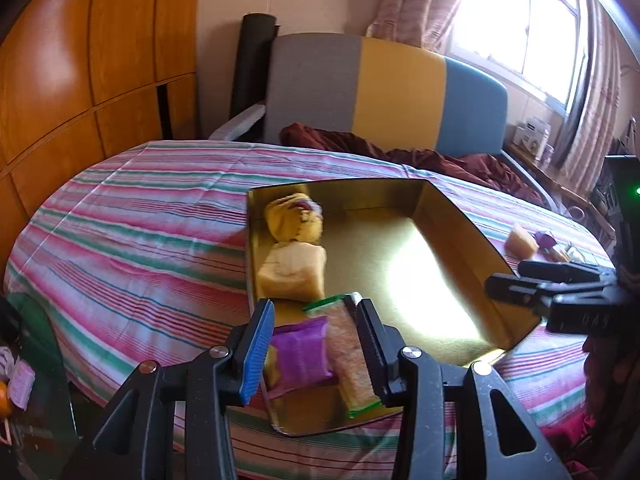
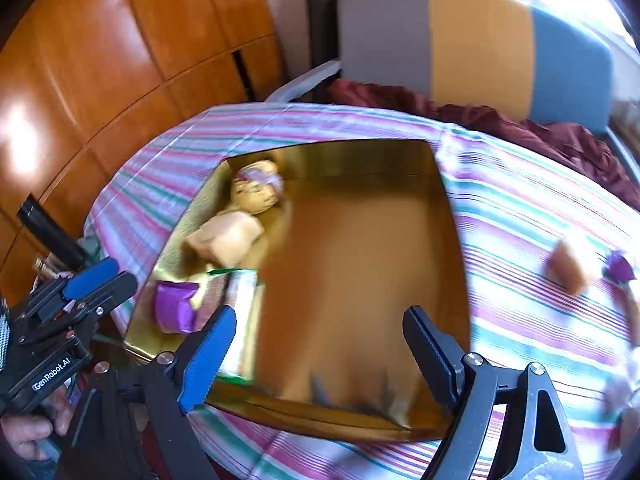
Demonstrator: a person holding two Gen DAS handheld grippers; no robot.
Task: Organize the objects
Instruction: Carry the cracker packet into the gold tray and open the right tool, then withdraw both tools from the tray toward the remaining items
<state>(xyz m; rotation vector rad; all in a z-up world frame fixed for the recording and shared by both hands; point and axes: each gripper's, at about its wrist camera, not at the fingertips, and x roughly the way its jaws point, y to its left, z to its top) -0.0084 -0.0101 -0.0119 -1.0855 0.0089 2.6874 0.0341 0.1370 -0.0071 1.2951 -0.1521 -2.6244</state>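
Four snacks lined along the gold box (image 1: 472, 240) left wall — green-edged bar (image 1: 352, 356) lengthwise. Left gripper (image 1: 316, 340) narrow, holding nothing visible; right gripper (image 2: 320, 344) wide, empty.

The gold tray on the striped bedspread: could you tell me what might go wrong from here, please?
1. The gold tray sits on a soft striped bedspread, so pressing on it may tip it.
2. The left gripper hangs low over the purple packet and green-edged packet and could knock them.
3. The loose pieces near the bed's edge might slide off.

"GenRobot.AI" — white lettering on the left claw (image 2: 94, 292) body.
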